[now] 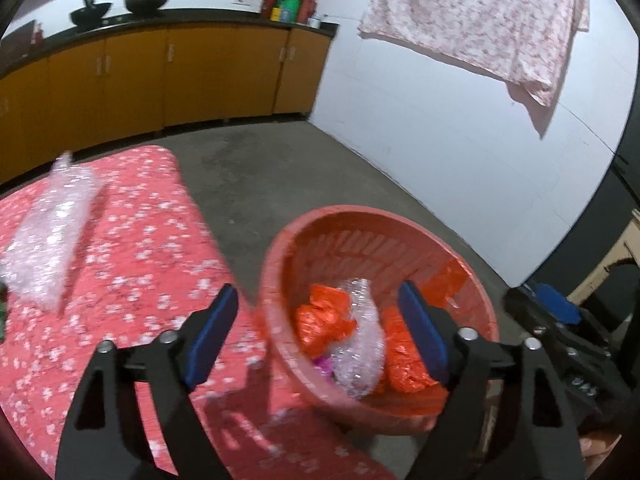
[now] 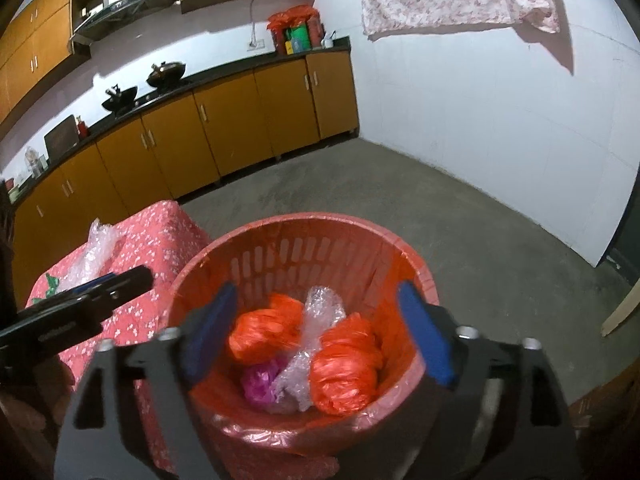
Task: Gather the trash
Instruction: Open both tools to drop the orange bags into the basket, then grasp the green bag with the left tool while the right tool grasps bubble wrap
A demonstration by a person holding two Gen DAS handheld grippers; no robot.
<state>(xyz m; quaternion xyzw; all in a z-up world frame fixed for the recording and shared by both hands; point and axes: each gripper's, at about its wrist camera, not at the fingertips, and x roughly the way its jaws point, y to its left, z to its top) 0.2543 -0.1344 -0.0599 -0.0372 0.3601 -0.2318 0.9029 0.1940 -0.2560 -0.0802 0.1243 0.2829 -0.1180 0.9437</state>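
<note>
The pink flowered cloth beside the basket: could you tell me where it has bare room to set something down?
The flowered cloth is bare between the bubble wrap and the red basket, and along its far corner toward the cabinets. A green scrap sits by the wrap. The basket itself is crowded with orange bags and wrap.

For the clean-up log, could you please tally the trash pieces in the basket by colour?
Orange bags: 2
Clear bubble wrap: 1
Pink piece: 1
Total in the basket: 4
</note>
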